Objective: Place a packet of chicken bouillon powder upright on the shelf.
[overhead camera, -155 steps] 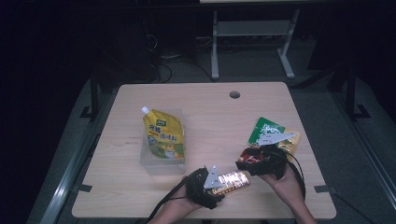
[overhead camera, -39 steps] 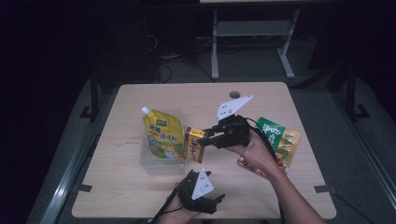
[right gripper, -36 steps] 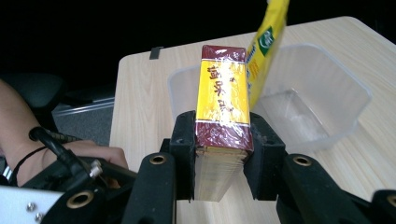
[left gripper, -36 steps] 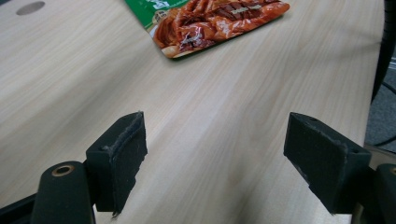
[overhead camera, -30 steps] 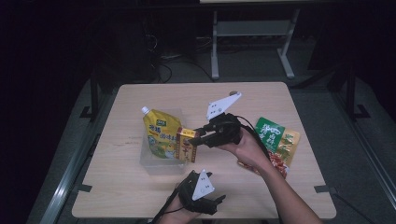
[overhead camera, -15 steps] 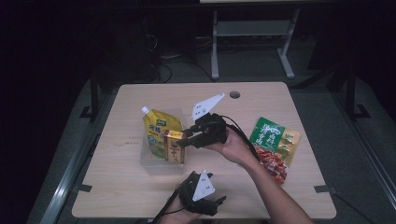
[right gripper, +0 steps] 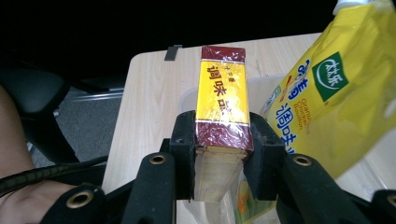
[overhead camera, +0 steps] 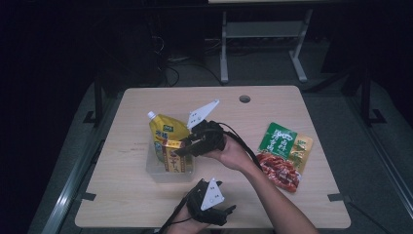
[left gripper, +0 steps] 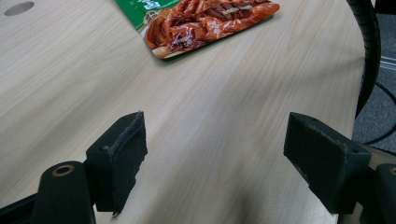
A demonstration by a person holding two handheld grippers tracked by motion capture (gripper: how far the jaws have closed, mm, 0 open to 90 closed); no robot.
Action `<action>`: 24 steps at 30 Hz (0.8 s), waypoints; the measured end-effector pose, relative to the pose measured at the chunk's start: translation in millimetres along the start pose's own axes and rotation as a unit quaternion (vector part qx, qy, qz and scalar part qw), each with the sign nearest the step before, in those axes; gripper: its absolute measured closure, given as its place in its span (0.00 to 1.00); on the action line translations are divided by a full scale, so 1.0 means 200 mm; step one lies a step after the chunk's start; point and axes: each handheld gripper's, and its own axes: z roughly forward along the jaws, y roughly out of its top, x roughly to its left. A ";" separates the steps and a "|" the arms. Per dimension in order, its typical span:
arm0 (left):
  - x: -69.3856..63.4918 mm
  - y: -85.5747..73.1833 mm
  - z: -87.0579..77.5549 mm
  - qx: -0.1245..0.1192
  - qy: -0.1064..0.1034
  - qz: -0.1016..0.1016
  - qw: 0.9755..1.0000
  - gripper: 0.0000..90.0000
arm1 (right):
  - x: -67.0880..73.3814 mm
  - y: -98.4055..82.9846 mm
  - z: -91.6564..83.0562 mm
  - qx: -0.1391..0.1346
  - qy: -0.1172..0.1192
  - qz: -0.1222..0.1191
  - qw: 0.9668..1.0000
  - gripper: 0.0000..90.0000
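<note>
I have the right gripper clamped on a small box, rectangular, wrapped in glossy film, yellow face with dark red ends and red Chinese characters. The box hangs over the near right part of a clear plastic tub left of the table's middle. A soft yellow pouch with a white spout leans in the tub just beside the box; its green square logo and blue print include the word "Granulated".

My left gripper sits at the near edge, jaws spread wide over bare pale wood-grain table. A flat shiny sachet, green top with red food pictured, lies well apart at the right. The far half of the table is free.
</note>
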 end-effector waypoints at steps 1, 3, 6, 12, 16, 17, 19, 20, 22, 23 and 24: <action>0.00 0.00 0.00 0.001 0.000 0.001 1.000 0.23 | 0.00 0.00 0.01 0.004 -0.001 -0.002 1.000 0.74; 0.00 0.00 0.00 0.005 0.000 0.008 1.000 0.23 | 0.00 0.00 0.03 0.007 0.000 0.000 1.000 0.74; 0.00 0.00 0.00 0.001 -0.001 0.002 1.000 0.23 | 0.00 0.00 0.06 0.010 0.002 -0.003 1.000 0.74; -0.01 0.00 0.00 0.000 -0.003 0.001 1.000 0.23 | 0.01 0.00 0.12 0.022 -0.001 -0.008 1.000 0.74; 0.00 0.00 0.00 0.000 -0.003 0.005 1.000 0.23 | 0.01 0.00 0.15 0.029 -0.003 -0.011 1.000 0.74; -0.01 0.00 0.00 0.000 -0.002 0.003 1.000 0.23 | 0.01 0.00 0.16 0.029 -0.003 -0.011 1.000 0.74; -0.01 0.00 0.00 -0.003 -0.002 -0.003 1.000 0.23 | 0.01 -0.01 0.17 0.028 -0.005 -0.014 0.999 0.74; -0.01 0.00 0.00 -0.003 -0.002 -0.003 1.000 0.23 | 0.02 -0.01 0.18 0.030 -0.005 -0.013 0.999 0.74; -0.01 0.00 0.00 -0.003 -0.003 -0.004 1.000 0.23 | 0.02 -0.02 0.19 0.031 -0.007 -0.016 0.999 0.74; -0.01 0.00 0.00 -0.003 -0.003 -0.004 1.000 0.23 | 0.02 -0.02 0.19 0.033 -0.007 -0.014 0.999 0.74; -0.01 0.00 0.00 -0.003 -0.003 -0.003 1.000 0.23 | 0.02 -0.03 0.20 0.034 -0.007 -0.015 0.999 0.74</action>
